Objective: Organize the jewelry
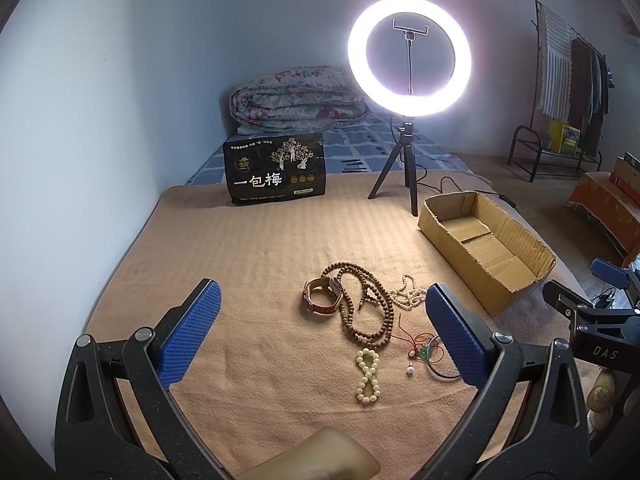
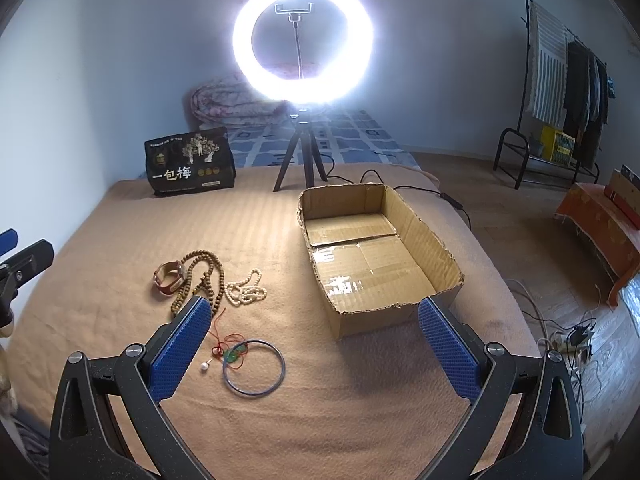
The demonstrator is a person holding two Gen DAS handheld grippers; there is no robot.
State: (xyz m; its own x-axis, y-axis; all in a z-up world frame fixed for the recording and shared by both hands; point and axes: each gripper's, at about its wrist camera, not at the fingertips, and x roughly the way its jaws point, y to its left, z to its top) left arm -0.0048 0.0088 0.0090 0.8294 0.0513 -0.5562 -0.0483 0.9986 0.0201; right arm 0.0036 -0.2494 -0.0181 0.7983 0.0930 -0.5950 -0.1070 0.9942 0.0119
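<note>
Jewelry lies in a loose pile on the tan blanket (image 1: 240, 248). A long brown wooden bead string (image 1: 352, 267) overlaps a leather-strap watch (image 1: 322, 298), beside a small white pearl strand (image 1: 408, 296). Nearer me are a cream bead bracelet (image 1: 367, 376) twisted into a figure eight, a red cord with a green pendant (image 1: 424, 350) and a thin bangle (image 2: 256, 368). An open cardboard box (image 2: 424, 236) stands right of the pile with nothing in it. My left gripper (image 1: 322, 296) hovers open over the pile. My right gripper (image 2: 314, 306) is open between bangle and box.
A lit ring light on a tripod (image 1: 408, 52) stands behind the box, its cable (image 2: 452, 200) trailing right. A black snack bag (image 1: 276, 168) and a folded quilt (image 1: 296, 96) sit at the back. Clothes rack (image 2: 560, 80) and floor cables (image 2: 576, 332) are at right.
</note>
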